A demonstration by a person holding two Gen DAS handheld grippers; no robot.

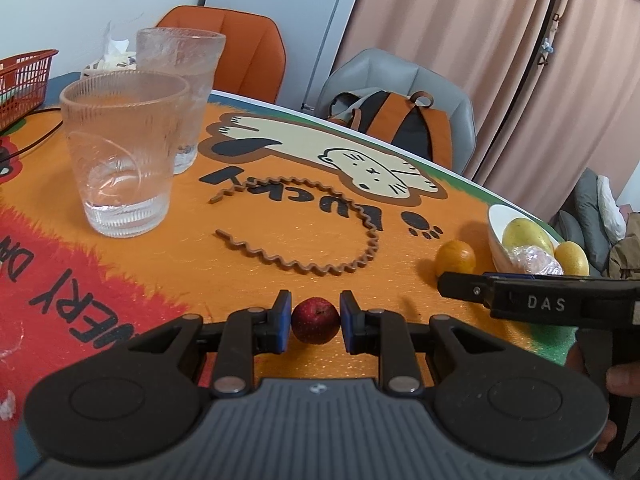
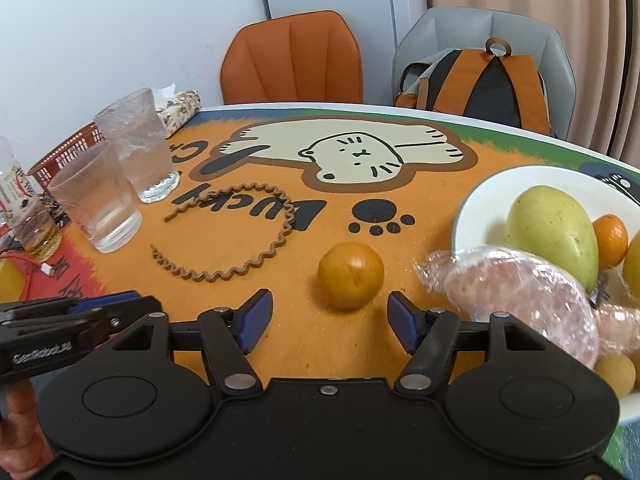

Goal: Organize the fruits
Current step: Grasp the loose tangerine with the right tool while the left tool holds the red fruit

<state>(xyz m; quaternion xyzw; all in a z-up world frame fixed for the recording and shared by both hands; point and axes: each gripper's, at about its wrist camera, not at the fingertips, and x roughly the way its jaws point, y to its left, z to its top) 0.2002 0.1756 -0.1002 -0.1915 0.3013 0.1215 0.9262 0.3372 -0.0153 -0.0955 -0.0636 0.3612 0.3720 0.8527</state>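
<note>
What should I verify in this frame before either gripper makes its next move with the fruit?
1. Left gripper shut on the small dark red round fruit: ok, blue pads touch both sides.
2. Red fruit lifted off the orange cat-print tablecloth: cannot tell.
3. Right gripper open: ok.
4. Loose orange citrus fruit lined up ahead of the right gripper: ok, not yet between the pads.
5. Room in the white bowl: ok, bare patch at its left.

Orange [image 2: 351,276]: on bench [image 2: 304,344], just left of bowl [image 2: 476,204]
Glasses [image 2: 96,196]: far left of bowl
Mango [image 2: 552,236]: in bowl
</note>
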